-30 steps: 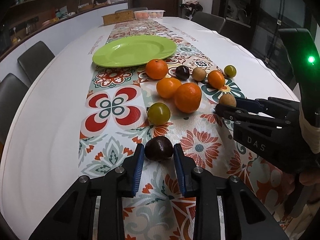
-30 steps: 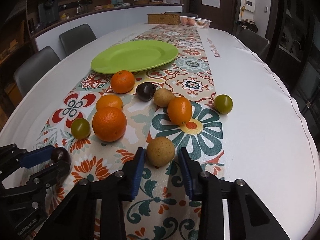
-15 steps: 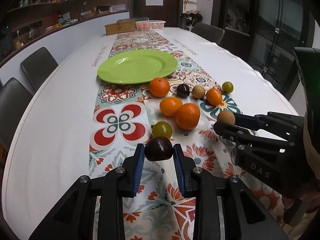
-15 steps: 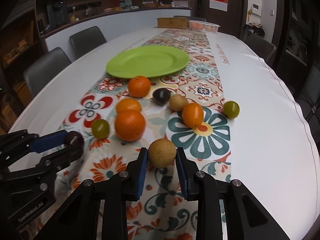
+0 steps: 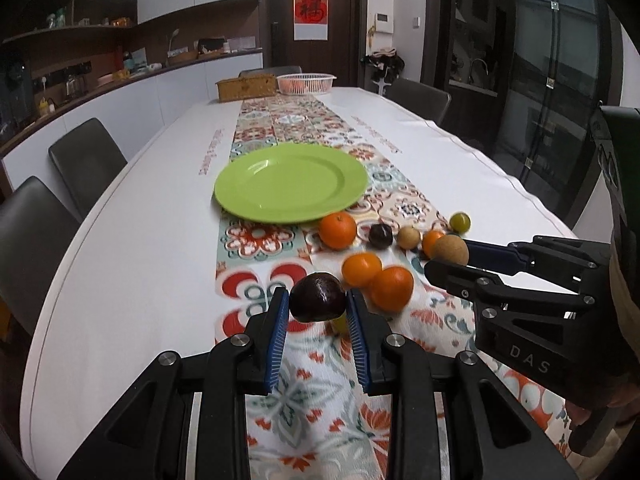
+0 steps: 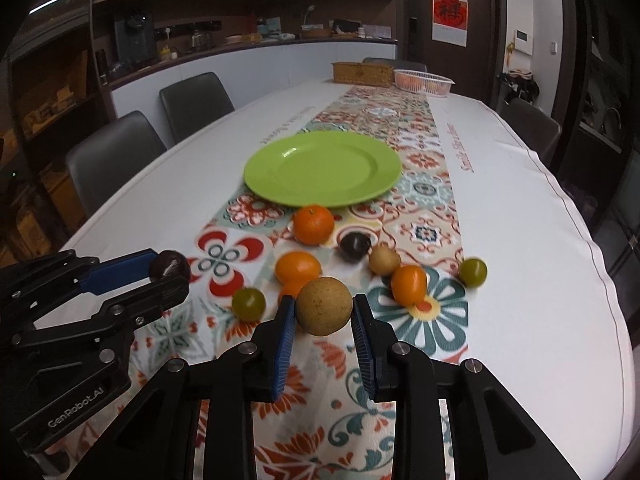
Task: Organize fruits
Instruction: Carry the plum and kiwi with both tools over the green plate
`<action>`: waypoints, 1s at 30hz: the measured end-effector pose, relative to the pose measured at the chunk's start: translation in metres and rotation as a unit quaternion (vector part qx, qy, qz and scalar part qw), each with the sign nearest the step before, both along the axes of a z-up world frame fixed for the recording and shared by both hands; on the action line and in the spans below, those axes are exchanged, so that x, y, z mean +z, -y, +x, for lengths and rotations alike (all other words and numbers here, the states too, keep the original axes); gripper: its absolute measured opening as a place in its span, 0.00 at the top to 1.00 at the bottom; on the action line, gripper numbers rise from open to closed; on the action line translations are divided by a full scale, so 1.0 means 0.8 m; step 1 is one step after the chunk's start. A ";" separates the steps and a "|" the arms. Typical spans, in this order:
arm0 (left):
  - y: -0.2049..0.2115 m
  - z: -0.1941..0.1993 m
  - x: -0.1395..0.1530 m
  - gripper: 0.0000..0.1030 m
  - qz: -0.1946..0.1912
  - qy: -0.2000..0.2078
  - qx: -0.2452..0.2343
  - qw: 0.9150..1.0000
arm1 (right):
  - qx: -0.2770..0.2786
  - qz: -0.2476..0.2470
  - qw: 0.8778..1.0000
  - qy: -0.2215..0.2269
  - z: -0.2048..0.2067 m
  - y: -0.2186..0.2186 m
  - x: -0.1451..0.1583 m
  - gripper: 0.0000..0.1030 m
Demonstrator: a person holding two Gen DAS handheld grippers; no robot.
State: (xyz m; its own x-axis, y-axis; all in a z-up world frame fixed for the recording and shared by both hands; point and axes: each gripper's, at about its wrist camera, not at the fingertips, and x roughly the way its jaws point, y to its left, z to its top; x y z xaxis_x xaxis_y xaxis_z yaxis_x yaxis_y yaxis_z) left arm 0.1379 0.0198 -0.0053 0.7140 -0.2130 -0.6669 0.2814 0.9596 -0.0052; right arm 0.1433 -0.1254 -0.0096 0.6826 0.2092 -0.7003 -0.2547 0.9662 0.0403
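Note:
My left gripper (image 5: 317, 296) is shut on a dark purple plum (image 5: 318, 304) and holds it above the patterned runner. My right gripper (image 6: 323, 304) is shut on a round tan fruit (image 6: 324, 314), also lifted off the cloth. Each gripper shows in the other's view: the right gripper (image 5: 450, 257) at the right edge, the left gripper (image 6: 170, 271) at the left edge. Beyond them lies an empty green plate (image 5: 290, 182). Loose fruits sit between: three oranges (image 5: 338, 230), a second plum (image 5: 380, 235), a small tan fruit (image 5: 408, 237), green fruits (image 6: 248, 303).
The long white table (image 5: 140, 240) has grey chairs (image 5: 86, 160) along both sides. At its far end stand a wicker box (image 5: 246, 87) and a white basket (image 5: 306, 82). Its right edge (image 6: 592, 248) curves close to a green fruit (image 6: 472, 272).
Both grippers have risen from the cloth with their fruits held, the plum on the left and the tan fruit on the right. Both views have tilted up, so more of the room shows.

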 end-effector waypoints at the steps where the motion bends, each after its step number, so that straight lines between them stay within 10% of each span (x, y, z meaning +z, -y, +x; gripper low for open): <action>1: -0.001 0.003 0.002 0.71 0.000 0.001 0.000 1.000 | 0.001 0.002 1.000 0.001 0.002 -0.001 0.002 0.71; 30: -0.013 0.193 -0.007 0.71 -0.016 -0.044 -0.023 0.999 | 0.038 0.009 0.998 -0.049 0.196 -0.018 0.013 0.71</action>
State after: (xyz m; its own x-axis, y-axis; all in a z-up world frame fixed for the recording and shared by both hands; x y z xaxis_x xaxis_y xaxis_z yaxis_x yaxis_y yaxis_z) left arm 0.2920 0.0299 -0.0105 0.6410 -0.2672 -0.7195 0.3232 0.9443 -0.0627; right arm 0.2998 -0.1107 0.0006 0.5933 0.2704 -0.7582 -0.3207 0.9433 0.0855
